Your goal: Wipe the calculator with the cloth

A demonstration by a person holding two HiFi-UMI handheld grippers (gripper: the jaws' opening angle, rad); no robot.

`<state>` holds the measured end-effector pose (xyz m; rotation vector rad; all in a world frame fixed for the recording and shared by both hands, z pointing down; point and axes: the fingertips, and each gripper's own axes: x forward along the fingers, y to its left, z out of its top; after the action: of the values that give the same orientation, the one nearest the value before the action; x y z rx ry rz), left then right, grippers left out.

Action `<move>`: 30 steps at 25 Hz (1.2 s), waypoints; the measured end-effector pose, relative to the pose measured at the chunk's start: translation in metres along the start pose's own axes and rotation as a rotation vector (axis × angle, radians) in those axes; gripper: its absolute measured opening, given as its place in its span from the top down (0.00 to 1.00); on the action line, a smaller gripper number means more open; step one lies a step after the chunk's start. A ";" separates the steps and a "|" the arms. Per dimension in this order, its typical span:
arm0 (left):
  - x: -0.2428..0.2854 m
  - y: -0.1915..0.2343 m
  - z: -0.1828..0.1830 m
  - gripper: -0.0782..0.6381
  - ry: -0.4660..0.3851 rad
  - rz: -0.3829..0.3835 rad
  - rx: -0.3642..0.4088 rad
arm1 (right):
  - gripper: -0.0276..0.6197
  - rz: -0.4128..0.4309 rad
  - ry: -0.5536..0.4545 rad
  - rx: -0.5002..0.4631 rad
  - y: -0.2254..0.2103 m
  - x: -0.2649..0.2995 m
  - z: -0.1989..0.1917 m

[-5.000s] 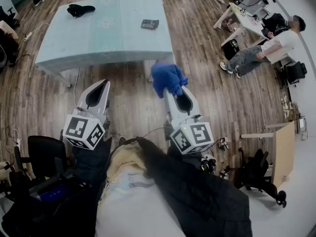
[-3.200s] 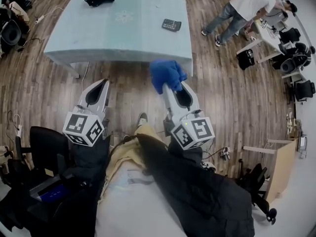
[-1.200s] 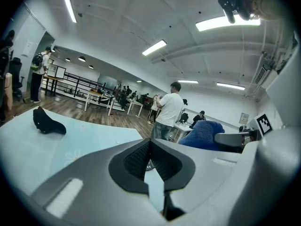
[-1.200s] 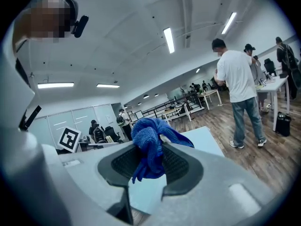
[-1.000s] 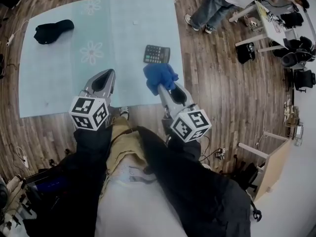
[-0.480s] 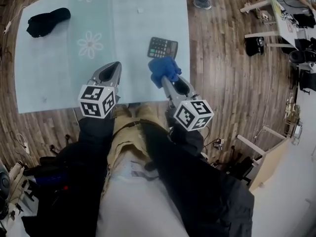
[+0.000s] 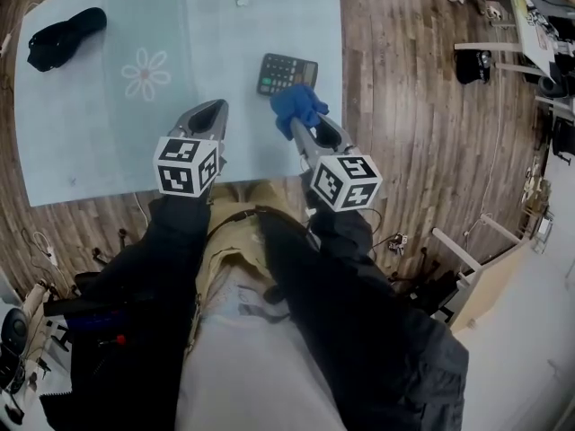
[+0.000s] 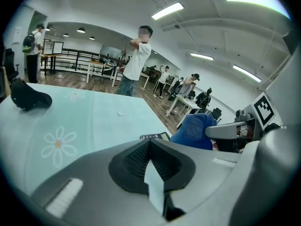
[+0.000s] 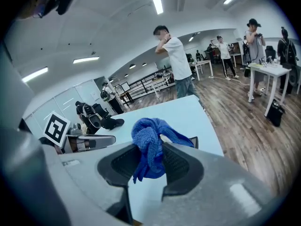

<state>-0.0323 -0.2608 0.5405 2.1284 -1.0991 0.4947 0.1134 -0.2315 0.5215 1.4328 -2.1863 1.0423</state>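
Observation:
A dark calculator [image 7: 287, 74] lies flat near the right edge of the pale blue table [image 7: 99, 142]. My right gripper [image 7: 301, 126] is shut on a bunched blue cloth [image 7: 298, 106], which hangs just on the near side of the calculator. In the right gripper view the cloth [image 9: 148, 142] fills the jaws and hides most of the calculator [image 9: 193, 141]. My left gripper [image 7: 208, 115] is shut and empty over the table's near part, left of the cloth. The left gripper view shows the calculator [image 8: 155, 136] ahead and the cloth [image 8: 195, 131] to its right.
A black cap [image 7: 63, 36] lies at the table's far left corner, and a small white scrap [image 7: 243, 1] at the far side. Daisy prints [image 7: 144, 73] mark the tablecloth. Wooden floor and desks [image 7: 530, 25] lie to the right. People stand beyond the table [image 8: 136, 60].
The table has come much nearer as the person walked up to it. Both grippers now reach over its near edge, and the cloth has arrived beside the calculator.

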 end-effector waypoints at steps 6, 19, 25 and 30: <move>0.027 0.008 -0.007 0.89 0.057 0.019 -0.017 | 0.74 -0.032 0.040 -0.014 -0.028 0.022 0.004; 0.070 0.032 0.000 0.89 0.097 0.054 -0.046 | 0.74 -0.192 0.110 -0.212 -0.099 0.099 0.025; 0.076 0.041 -0.012 0.89 0.123 0.069 -0.067 | 0.74 -0.226 0.139 -0.266 -0.105 0.125 0.004; 0.076 0.045 -0.018 0.89 0.130 0.076 -0.080 | 0.74 -0.167 0.180 -0.302 -0.077 0.138 -0.018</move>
<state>-0.0261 -0.3088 0.6165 1.9630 -1.1104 0.6053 0.1189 -0.3257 0.6499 1.3028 -1.9592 0.7174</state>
